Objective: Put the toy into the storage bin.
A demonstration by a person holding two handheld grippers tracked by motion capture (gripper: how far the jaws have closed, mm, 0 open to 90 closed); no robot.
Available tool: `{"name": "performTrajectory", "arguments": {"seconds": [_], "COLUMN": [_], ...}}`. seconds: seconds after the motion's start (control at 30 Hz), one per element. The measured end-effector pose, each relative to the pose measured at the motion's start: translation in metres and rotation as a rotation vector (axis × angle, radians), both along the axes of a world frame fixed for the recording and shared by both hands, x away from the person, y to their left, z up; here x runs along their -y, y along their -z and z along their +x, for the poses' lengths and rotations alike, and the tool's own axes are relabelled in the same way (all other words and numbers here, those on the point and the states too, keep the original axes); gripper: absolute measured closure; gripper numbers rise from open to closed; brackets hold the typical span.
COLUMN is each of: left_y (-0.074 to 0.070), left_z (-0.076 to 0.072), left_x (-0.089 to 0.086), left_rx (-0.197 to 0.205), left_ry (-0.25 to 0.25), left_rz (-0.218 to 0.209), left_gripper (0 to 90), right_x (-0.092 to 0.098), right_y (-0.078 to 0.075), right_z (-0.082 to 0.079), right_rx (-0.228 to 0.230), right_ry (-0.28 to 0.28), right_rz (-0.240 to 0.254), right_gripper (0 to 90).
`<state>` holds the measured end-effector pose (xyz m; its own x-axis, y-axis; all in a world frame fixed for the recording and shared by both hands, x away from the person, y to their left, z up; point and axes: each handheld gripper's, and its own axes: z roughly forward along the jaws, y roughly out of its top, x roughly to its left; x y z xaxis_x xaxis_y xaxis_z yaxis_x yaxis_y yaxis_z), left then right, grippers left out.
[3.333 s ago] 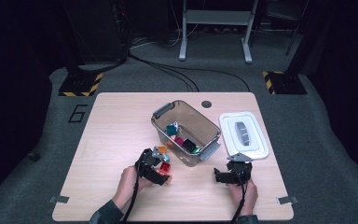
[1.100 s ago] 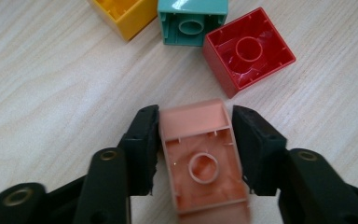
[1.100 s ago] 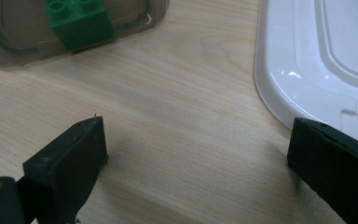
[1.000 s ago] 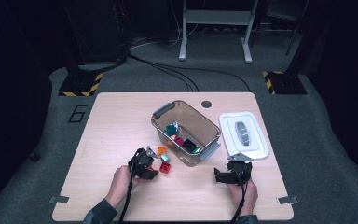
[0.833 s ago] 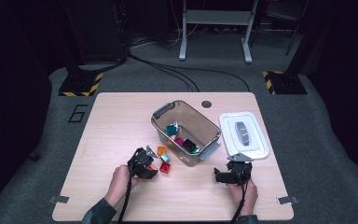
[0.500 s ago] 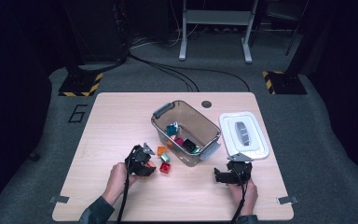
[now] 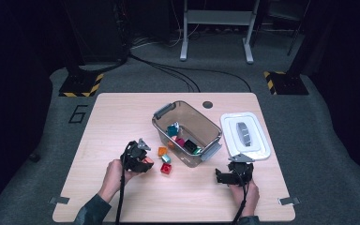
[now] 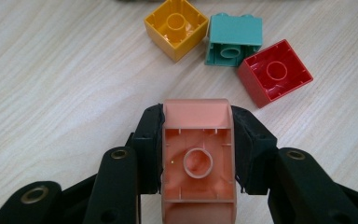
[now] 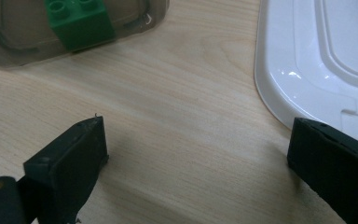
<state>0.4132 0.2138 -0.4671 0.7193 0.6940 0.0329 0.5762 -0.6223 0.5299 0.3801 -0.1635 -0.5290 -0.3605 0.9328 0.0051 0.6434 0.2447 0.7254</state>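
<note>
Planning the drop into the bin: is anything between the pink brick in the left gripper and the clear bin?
Yes. The orange brick, teal brick and red brick lie on the table between the pink brick and the clear bin; lifting over should clear them.

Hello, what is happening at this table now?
A person is sorting toy bricks with two hand-held grippers. The left gripper is clamped on a pink brick above the table; yellow, teal and red bricks lie loose beside the bin. The right gripper rests open near the white lid.
</note>
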Motion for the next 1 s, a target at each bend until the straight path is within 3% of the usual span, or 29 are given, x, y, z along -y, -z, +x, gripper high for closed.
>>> {"name": "performTrajectory", "arguments": {"seconds": [1.0], "left_y": [-0.045], "left_z": [0.017], "left_x": [-0.010], "left_rx": [0.080], "left_ry": [-0.030], "left_rz": [-0.024], "left_gripper": [58.5], "right_x": [0.000], "right_y": [0.000], "right_z": [0.000], "right_rx": [0.000], "right_ry": [0.000], "right_rz": [0.000], "right_gripper": [3.9]}}
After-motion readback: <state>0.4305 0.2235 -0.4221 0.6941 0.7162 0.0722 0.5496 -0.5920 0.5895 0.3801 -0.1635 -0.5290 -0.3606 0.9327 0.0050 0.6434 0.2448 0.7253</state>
